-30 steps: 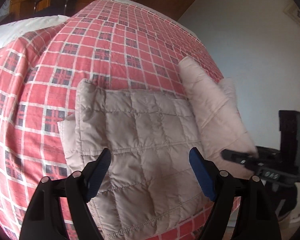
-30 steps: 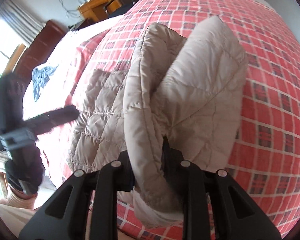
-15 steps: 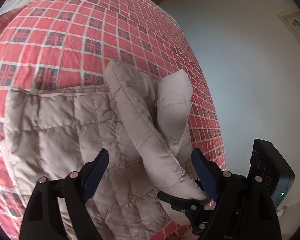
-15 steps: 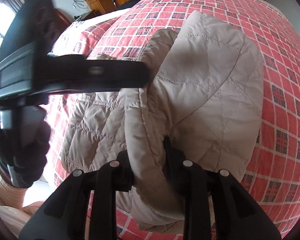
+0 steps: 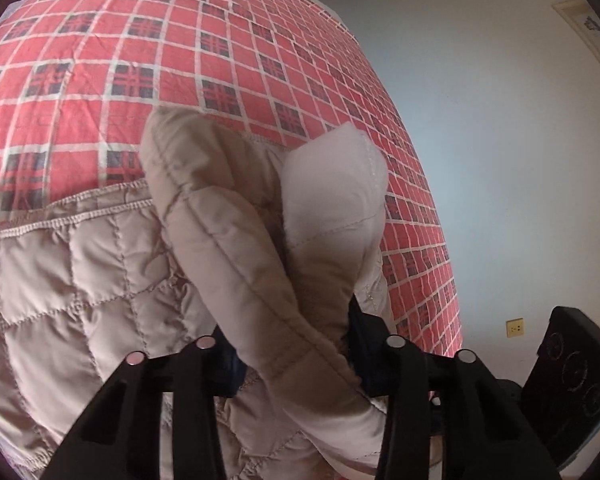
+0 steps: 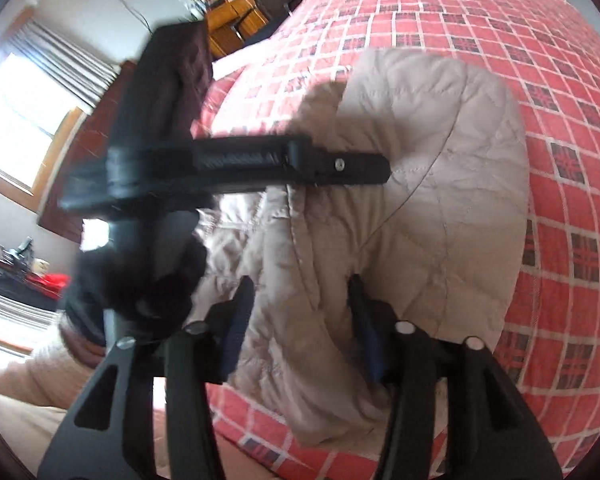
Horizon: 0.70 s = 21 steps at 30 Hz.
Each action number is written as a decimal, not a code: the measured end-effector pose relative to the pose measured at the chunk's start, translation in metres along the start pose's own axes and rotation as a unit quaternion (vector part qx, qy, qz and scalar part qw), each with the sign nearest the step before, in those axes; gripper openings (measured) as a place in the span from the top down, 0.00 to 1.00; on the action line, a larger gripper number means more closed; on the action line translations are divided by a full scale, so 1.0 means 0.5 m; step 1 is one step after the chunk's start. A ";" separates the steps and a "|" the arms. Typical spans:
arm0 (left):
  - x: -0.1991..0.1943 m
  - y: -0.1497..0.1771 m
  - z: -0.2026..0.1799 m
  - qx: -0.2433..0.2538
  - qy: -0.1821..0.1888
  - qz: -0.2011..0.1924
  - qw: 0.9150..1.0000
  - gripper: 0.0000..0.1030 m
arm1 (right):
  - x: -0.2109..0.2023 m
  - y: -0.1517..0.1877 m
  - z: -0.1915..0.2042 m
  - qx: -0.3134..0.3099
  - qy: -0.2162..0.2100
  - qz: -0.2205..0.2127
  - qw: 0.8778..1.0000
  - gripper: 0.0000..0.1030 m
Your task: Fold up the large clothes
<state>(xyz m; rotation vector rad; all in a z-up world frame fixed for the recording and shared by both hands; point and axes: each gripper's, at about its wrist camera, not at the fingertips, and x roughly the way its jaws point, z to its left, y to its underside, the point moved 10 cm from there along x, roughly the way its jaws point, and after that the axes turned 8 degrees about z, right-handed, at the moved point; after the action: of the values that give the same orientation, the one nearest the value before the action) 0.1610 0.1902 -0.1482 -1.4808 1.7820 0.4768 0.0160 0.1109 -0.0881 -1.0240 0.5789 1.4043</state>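
- The left gripper (image 5: 288,350) has its two fingers on both sides of a thick fold of the beige quilted jacket (image 5: 80,280); the padding fills the gap between them, but I cannot tell if they press it.
- The right gripper (image 6: 300,320) stands with its jaws apart. A roll of the jacket passes between them, and the blue pads (image 6: 236,336) are beside the cloth on each side, without clear pressing.
- In the right wrist view the left gripper comes in from the left side, blurred, and its black tip lies on the raised part of the jacket.
- A hand in a dark glove (image 6: 140,280) holds this tool, and under it a pale sleeve (image 6: 40,364) is visible.
- The jacket lies on the bed cover (image 5: 220,60), which is red with white lines and dark squares, near the edge of the bed that is close to the person.
- The body of the jacket is flat on the left in the left wrist view; one puffy sleeve or side part is lifted and bent over it, between the two tools.
- Behind the bed there is a pale wall (image 5: 500,120) with a small socket (image 5: 515,327).
- In the right wrist view a bright window (image 6: 16,120) and a wooden desk (image 6: 236,16) stand far behind.
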 end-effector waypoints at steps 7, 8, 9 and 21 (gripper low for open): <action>-0.024 0.007 -0.013 0.018 0.026 -0.014 0.999 0.79 | -0.126 0.004 -0.015 0.032 -0.065 -0.051 0.996 0.37; -0.029 0.009 -0.017 0.023 0.030 -0.016 0.999 0.80 | -0.140 0.003 -0.032 0.042 -0.057 -0.059 0.996 0.37; -0.035 0.011 -0.022 0.028 0.034 -0.018 0.999 0.82 | -0.155 0.004 -0.056 0.055 -0.048 -0.068 0.995 0.37; -0.178 0.031 -0.121 0.112 0.098 -0.075 0.986 0.86 | -0.092 0.033 -0.200 0.166 -0.054 -0.048 0.983 0.35</action>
<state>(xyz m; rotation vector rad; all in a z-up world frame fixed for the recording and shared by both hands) 0.1312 0.2112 -0.0459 -1.5284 1.7909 0.0532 0.0173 0.0005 -0.1011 -0.6959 0.6484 1.2201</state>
